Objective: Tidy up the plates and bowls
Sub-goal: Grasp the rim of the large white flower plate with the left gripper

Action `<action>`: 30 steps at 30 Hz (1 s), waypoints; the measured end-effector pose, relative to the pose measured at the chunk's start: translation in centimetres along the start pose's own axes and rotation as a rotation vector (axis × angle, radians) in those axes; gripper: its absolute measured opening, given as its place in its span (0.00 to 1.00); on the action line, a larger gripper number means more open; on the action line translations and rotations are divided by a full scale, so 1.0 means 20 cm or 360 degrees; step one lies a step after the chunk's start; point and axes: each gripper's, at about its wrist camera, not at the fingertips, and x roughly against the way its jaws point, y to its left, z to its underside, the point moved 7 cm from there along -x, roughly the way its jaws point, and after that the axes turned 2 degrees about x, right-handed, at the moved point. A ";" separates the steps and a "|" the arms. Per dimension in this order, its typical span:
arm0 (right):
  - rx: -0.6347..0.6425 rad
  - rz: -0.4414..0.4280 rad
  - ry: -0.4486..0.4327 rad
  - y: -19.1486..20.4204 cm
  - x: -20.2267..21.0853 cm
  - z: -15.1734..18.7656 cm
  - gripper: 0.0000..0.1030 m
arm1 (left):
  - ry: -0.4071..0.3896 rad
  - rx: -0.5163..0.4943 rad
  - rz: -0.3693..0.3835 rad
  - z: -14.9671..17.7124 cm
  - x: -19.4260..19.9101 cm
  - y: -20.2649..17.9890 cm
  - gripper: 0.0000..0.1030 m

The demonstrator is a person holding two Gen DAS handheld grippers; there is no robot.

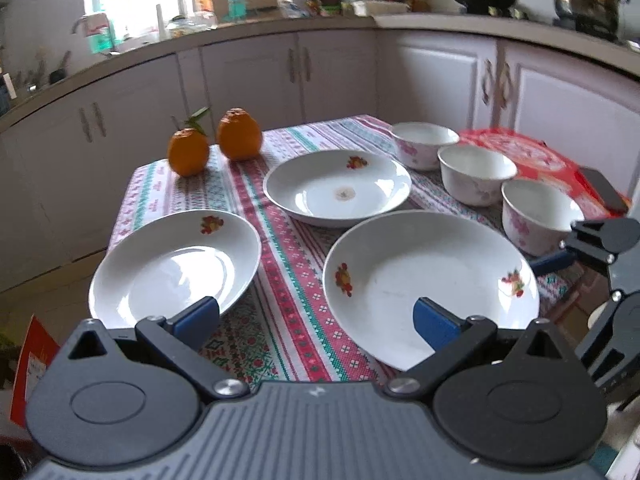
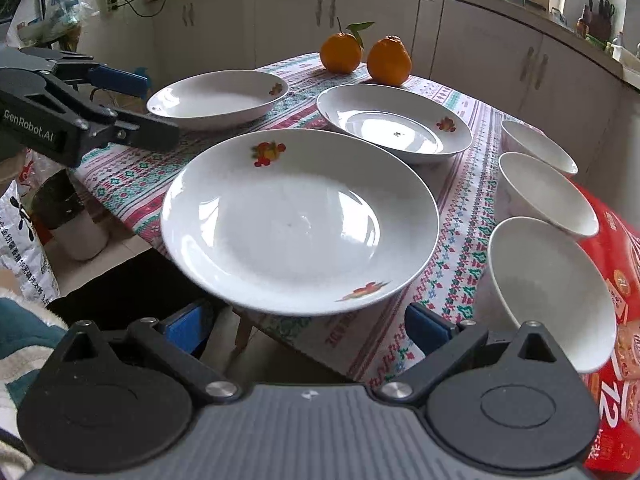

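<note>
Three white flower-print plates lie on the patterned tablecloth: a left plate (image 1: 172, 264) (image 2: 216, 96), a far plate (image 1: 336, 188) (image 2: 394, 120) and a near plate (image 1: 428, 284) (image 2: 300, 220) that overhangs the table's front edge. Three white bowls (image 1: 424, 142) (image 1: 476, 172) (image 1: 536, 212) stand in a row on the right, also in the right wrist view (image 2: 536, 148) (image 2: 548, 196) (image 2: 552, 292). My left gripper (image 1: 316, 320) (image 2: 160, 108) is open, before the gap between the left and near plates. My right gripper (image 2: 308, 324) (image 1: 540, 266) is open just short of the near plate's rim, holding nothing.
Two oranges (image 1: 188, 152) (image 1: 239, 134) sit at the table's far corner. A red box (image 1: 520, 152) (image 2: 616, 280) lies right of the bowls with a phone (image 1: 604, 190) on it. Cabinets ring the table; printed bags (image 2: 24, 240) stand on the floor at left.
</note>
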 end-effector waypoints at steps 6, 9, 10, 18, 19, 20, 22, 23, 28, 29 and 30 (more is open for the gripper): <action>0.0022 0.0036 0.0001 -0.01 -0.04 -0.01 1.00 | 0.0122 -0.0104 0.0148 -0.04 -0.11 -0.02 0.99; 0.0052 0.0032 -0.0002 0.00 -0.05 -0.02 1.00 | 0.0200 -0.0143 0.0243 -0.06 -0.18 -0.05 0.99; 0.0058 0.0029 -0.0006 0.01 -0.05 -0.02 1.00 | 0.0219 -0.0161 0.0269 -0.07 -0.19 -0.06 0.99; 0.0061 0.0006 -0.0012 0.02 -0.06 -0.04 1.00 | 0.0407 -0.0257 0.0463 -0.14 -0.39 -0.14 0.94; 0.0062 0.0008 -0.0011 0.02 -0.06 -0.04 1.00 | 0.0430 -0.0267 0.0482 -0.15 -0.42 -0.15 0.92; 0.0062 0.0010 -0.0011 0.02 -0.06 -0.04 1.00 | 0.0452 -0.0273 0.0502 -0.16 -0.44 -0.15 0.89; 0.0061 0.0014 -0.0006 0.02 -0.06 -0.04 1.00 | 0.0497 -0.0275 0.0533 -0.17 -0.47 -0.15 0.87; 0.0061 0.0014 -0.0003 0.02 -0.06 -0.05 1.00 | 0.0517 -0.0283 0.0551 -0.17 -0.49 -0.15 0.84; 0.0062 0.0021 0.0003 0.02 -0.07 -0.05 1.00 | 0.0630 -0.0309 0.0634 -0.18 -0.55 -0.16 0.75; 0.0061 0.0022 0.0003 0.02 -0.07 -0.05 1.00 | 0.0654 -0.0307 0.0661 -0.18 -0.56 -0.16 0.72; 0.0060 0.0023 0.0004 0.02 -0.07 -0.05 1.00 | 0.0673 -0.0310 0.0667 -0.18 -0.57 -0.16 0.68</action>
